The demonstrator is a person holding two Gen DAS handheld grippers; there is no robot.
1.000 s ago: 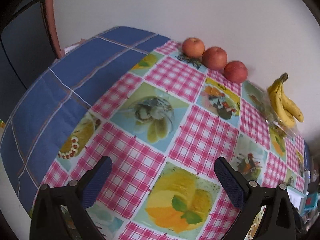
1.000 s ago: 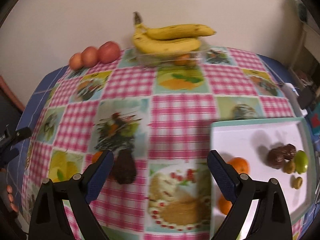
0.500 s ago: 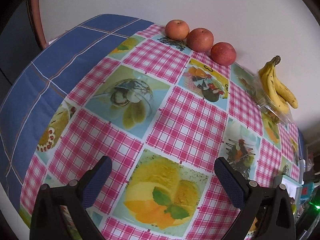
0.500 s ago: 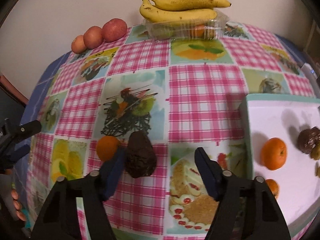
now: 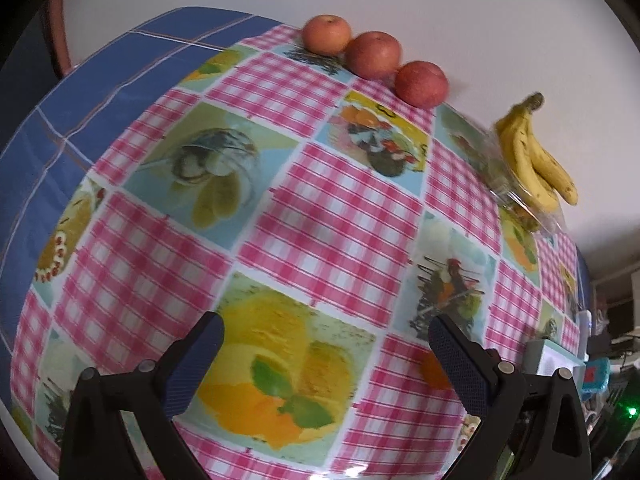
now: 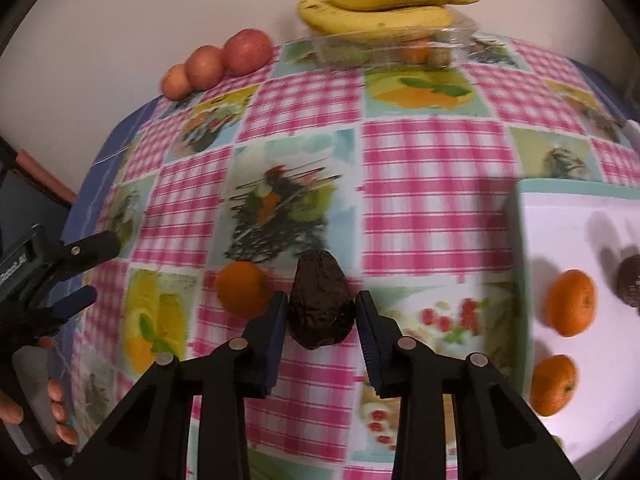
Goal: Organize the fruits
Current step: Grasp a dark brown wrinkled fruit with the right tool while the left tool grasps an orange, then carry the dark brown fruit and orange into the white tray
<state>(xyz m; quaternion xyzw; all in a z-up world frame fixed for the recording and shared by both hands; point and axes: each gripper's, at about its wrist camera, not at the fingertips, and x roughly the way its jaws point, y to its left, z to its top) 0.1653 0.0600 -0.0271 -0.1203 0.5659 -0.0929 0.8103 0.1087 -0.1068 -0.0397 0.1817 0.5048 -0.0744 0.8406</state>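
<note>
The right gripper [image 6: 322, 314] is closing in on the dark avocado [image 6: 321, 300] sitting on the checked tablecloth [image 6: 432, 200]. Its jaws have just been narrowing, and now both pads are sitting right at the avocado's sides, looking like they're pressing on it. So I'm reading this as the grab step for that fruit, which is still resting on the cloth and not lifted yet. A loose orange [image 6: 242, 294] is lying just beside it, nearly touching the left pad, so that one is probably going next. The white tray [image 6: 560, 216] off to the right is already holding two oranges and some dark fruit, so my guess is the avocado is heading over there: lift straight up without nudging the orange, carry it right, set it on a bare spot. The left gripper [image 5: 326, 364] is hanging wide open over the cloth with nothing between its jaws, basically idling. The apples [image 6: 218, 62] and bananas [image 6: 380, 6] are sitting at the far edge by the wall.
</note>
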